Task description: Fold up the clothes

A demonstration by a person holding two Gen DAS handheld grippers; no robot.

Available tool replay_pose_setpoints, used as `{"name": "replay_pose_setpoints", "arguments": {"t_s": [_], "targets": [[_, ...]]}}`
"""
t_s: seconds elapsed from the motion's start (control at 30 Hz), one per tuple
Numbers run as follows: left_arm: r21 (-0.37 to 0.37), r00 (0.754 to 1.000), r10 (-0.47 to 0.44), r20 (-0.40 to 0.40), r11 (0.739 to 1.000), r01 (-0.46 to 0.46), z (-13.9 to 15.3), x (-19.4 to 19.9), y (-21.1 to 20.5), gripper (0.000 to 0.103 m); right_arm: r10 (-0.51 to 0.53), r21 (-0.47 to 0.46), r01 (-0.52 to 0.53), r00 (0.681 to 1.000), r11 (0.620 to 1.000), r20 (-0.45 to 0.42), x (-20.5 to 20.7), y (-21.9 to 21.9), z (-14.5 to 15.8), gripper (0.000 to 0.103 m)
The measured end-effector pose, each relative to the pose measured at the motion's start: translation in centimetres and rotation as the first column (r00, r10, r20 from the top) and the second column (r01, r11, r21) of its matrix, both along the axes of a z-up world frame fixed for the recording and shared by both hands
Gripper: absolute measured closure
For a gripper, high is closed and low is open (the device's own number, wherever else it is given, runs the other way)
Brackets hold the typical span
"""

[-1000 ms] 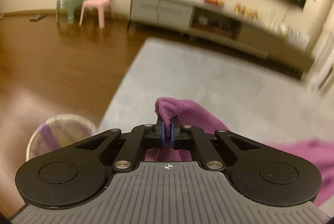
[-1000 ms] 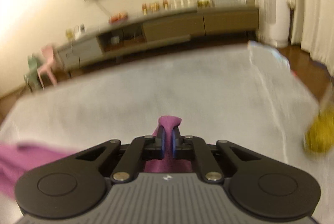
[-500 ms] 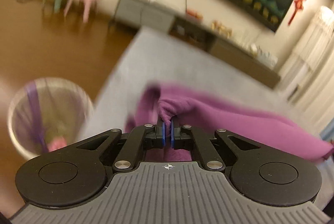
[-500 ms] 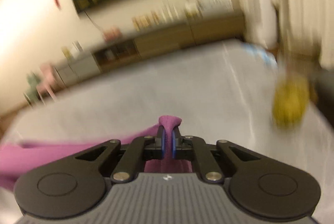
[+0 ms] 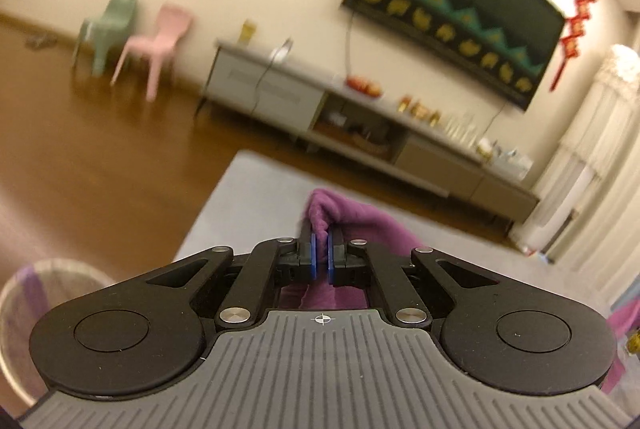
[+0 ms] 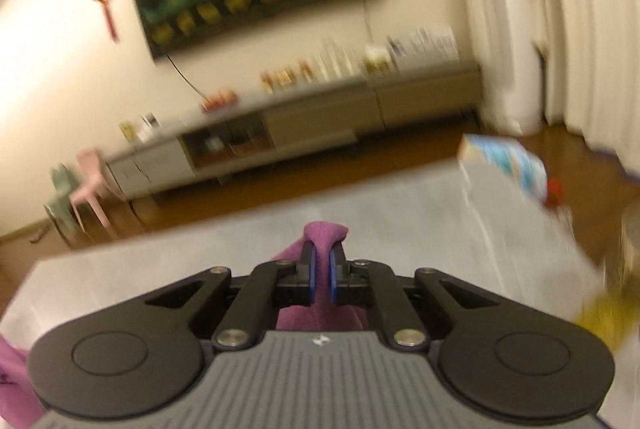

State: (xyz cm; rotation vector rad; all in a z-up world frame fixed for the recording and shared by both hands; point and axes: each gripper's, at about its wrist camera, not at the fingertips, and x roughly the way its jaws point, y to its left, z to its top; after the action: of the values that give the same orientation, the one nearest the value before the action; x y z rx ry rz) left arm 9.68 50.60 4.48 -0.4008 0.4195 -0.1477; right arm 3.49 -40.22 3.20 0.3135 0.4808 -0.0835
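A purple garment (image 5: 360, 217) bunches up between the blue pads of my left gripper (image 5: 321, 235), which is shut on it; more of the cloth trails off to the lower right. My right gripper (image 6: 321, 253) is shut on another pinch of the same purple garment (image 6: 325, 233), with a strip of it also hanging at the lower left edge. Both grippers are held above a grey mat (image 5: 256, 189), seen again as the grey mat (image 6: 400, 221) in the right wrist view. Most of the garment is hidden under the gripper bodies.
A mesh basket (image 5: 36, 293) stands on the wooden floor at the left. A long low TV cabinet (image 5: 360, 125) and two small chairs (image 5: 160, 41) line the far wall. A light-blue box (image 6: 508, 161) and a blurred yellow object (image 6: 608, 313) lie at the mat's right side.
Both grippers have lifted and tilted upward with the garment still pinched, so more of the wall and TV shows. The spread of purple cloth seen half a second ago has dropped out of view.
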Motion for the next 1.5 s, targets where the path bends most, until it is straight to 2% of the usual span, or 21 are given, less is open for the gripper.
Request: {"name": "replay_pose_setpoints", "arguments": {"t_s": [0.07, 0.13, 0.2, 0.27, 0.33, 0.37, 0.5, 0.57, 0.67, 0.8, 0.87, 0.93, 0.97, 1.0, 1.1, 1.17, 1.23, 1.3, 1.37, 1.43, 1.5], "targets": [[-0.036, 1.000, -0.002, 0.020, 0.999, 0.003, -0.6, -2.2, 1.6, 0.103, 0.021, -0.017, -0.020, 0.998, 1.000, 0.058, -0.1, 0.0, 2.0, 0.097], [-0.053, 0.999, -0.029, -0.020, 0.998, 0.027, -2.9, -4.0, 3.0, 0.103, 0.072, -0.082, -0.071, 0.997, 0.994, 0.016, -1.9, -0.1, 0.3, 0.097], [-0.042, 0.991, -0.051, -0.124, 0.998, 0.046, -6.6, -5.2, 3.5, 0.103, 0.131, -0.152, -0.145, 0.986, 0.978, -0.100, -3.1, 0.5, -3.1, 0.095], [-0.032, 0.972, -0.071, -0.225, 0.997, 0.066, -10.0, -5.6, 3.5, 0.103, 0.164, -0.179, -0.213, 0.954, 0.961, -0.251, -3.8, 1.2, -7.3, 0.093], [-0.039, 0.964, -0.074, -0.257, 0.997, 0.066, -11.7, -6.0, 3.6, 0.103, 0.166, -0.180, -0.244, 0.917, 0.953, -0.362, -4.5, 1.6, -10.8, 0.081], [-0.044, 0.961, -0.074, -0.268, 0.997, 0.064, -12.4, -6.2, 3.7, 0.103, 0.148, -0.146, -0.214, 0.920, 0.966, -0.364, -4.9, 1.3, -11.4, 0.075], [-0.060, 0.969, -0.071, -0.238, 0.997, 0.058, -11.8, -6.2, 3.6, 0.103, 0.056, 0.071, -0.036, 0.951, 0.997, -0.304, -6.9, -0.7, -10.4, 0.066], [-0.061, 0.972, -0.073, -0.223, 0.996, 0.061, -11.2, -6.1, 3.5, 0.103, 0.000, 0.181, 0.053, 0.960, 0.982, -0.281, -7.9, -1.4, -9.5, 0.058], [-0.070, 0.975, -0.075, -0.208, 0.996, 0.062, -11.1, -6.1, 3.4, 0.103, -0.045, 0.282, 0.123, 0.962, 0.952, -0.268, -8.6, -1.8, -8.7, 0.055], [-0.077, 0.975, -0.079, -0.206, 0.995, 0.064, -11.4, -6.2, 2.9, 0.103, -0.091, 0.379, 0.224, 0.936, 0.898, -0.340, -7.4, -2.6, -10.0, 0.040], [-0.074, 0.977, -0.079, -0.199, 0.995, 0.066, -11.4, -6.0, 2.7, 0.103, -0.092, 0.331, 0.232, 0.917, 0.915, -0.389, -5.6, -2.1, -11.0, 0.042], [-0.056, 0.980, -0.051, -0.194, 0.998, 0.041, -11.1, -5.4, 2.4, 0.103, -0.047, 0.281, 0.180, 0.905, 0.942, -0.423, -3.5, -1.1, -11.4, 0.088], [-0.059, 0.981, -0.039, -0.191, 0.998, 0.028, -10.9, -5.1, 2.4, 0.103, -0.035, 0.240, 0.150, 0.904, 0.959, -0.425, -2.4, -0.5, -11.1, 0.095], [-0.062, 0.982, -0.027, -0.187, 0.998, 0.015, -10.6, -4.9, 2.4, 0.103, -0.032, 0.195, 0.115, 0.923, 0.974, -0.383, -1.9, -0.1, -9.5, 0.095], [-0.066, 0.985, -0.017, -0.169, 0.998, 0.006, -9.6, -5.1, 2.9, 0.103, 0.038, 0.133, -0.021, 0.991, 0.991, -0.129, -2.2, 0.4, -2.5, 0.095], [-0.071, 0.987, -0.032, -0.159, 0.997, 0.021, -9.4, -5.7, 3.1, 0.103, 0.134, 0.034, -0.135, 0.991, 0.990, 0.031, -4.2, 1.3, 1.7, 0.095], [-0.078, 0.984, -0.062, -0.168, 0.996, 0.050, -10.0, -6.5, 3.2, 0.103, 0.240, -0.094, -0.233, 0.968, 0.968, 0.073, -6.2, 2.1, 2.2, 0.095], [-0.071, 0.976, -0.091, -0.199, 0.994, 0.079, -11.0, -7.2, 3.1, 0.103, 0.321, -0.180, -0.320, 0.947, 0.930, -0.027, -7.3, 2.5, -0.3, 0.094], [-0.065, 0.966, -0.103, -0.238, 0.994, 0.090, -12.3, -7.8, 3.0, 0.103, 0.353, -0.170, -0.389, 0.913, 0.906, -0.206, -7.9, 2.1, -5.0, 0.090], [-0.071, 0.961, -0.101, -0.258, 0.994, 0.085, -13.0, -8.3, 3.2, 0.103, 0.307, -0.147, -0.372, 0.890, 0.916, -0.337, -8.6, 1.4, -8.9, 0.081], [-0.071, 0.962, -0.099, -0.256, 0.994, 0.083, -12.8, -8.5, 3.2, 0.103, 0.263, -0.081, -0.312, 0.893, 0.947, -0.365, -9.7, 0.7, -10.6, 0.079]]}}
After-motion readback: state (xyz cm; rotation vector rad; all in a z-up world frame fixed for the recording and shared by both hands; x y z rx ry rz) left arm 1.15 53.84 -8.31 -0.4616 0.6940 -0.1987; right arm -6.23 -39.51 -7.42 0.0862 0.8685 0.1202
